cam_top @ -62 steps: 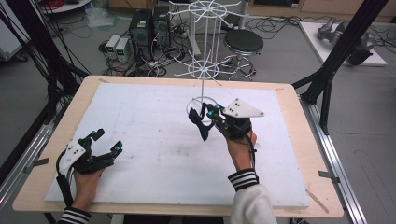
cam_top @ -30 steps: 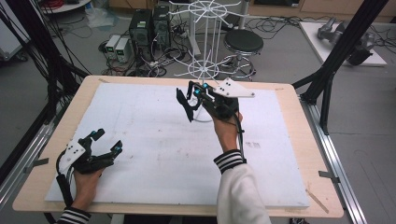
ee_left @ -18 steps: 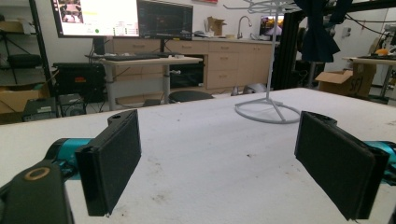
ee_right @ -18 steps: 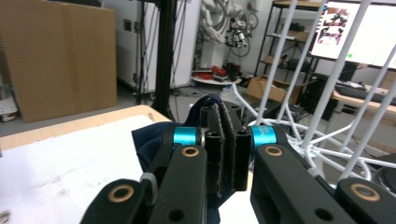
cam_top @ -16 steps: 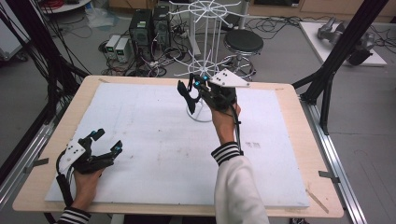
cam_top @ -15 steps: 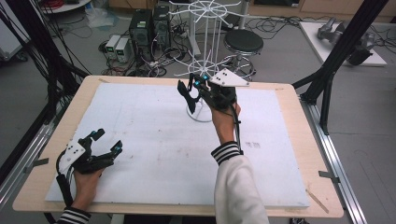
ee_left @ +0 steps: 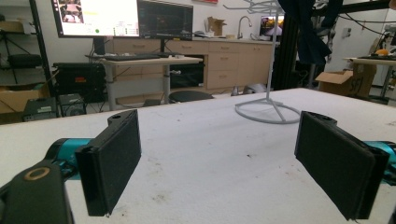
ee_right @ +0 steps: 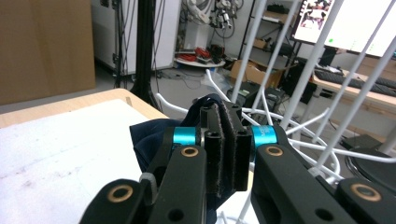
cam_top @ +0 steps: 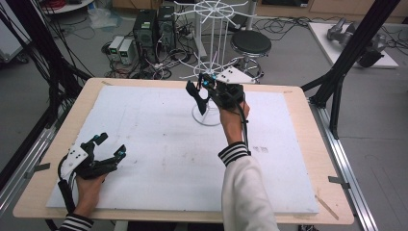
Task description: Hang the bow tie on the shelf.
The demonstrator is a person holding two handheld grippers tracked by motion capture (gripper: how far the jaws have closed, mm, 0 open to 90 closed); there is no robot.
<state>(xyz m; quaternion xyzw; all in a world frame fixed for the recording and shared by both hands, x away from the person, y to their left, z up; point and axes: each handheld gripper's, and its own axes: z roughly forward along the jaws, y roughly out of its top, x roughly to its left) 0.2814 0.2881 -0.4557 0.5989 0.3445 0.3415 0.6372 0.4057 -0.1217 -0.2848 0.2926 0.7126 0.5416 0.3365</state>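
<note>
In the high view, a wooden table holds a big white mat. A white wire rack stands at the upper middle of the mat, with its round base flat on the mat and its thin arms spread out at the top of the frame.

The right gripper is held up near the rack, in the upper middle of the frame. Its 2 jaws are squeezed tight on a dark blue cloth, which hangs down just above the rack's base. In the right gripper view, the right gripper sits in the middle of the frame with its 2 black pads pressed together, and the dark blue cloth bunches out to the left of them. The white wires of the rack are just behind and to the right.

The left gripper rests low on the mat at the lower left of the high view, held by a hand in a striped sleeve. It is well apart from the rack. Its 2 jaws are spread wide with nothing between them. In the left gripper view, the left gripper shows 1 black pad at each side of the frame, with bare mat between. Farther back, in the upper right, the rack's base sits on the mat and the dark cloth hangs above it.
</note>
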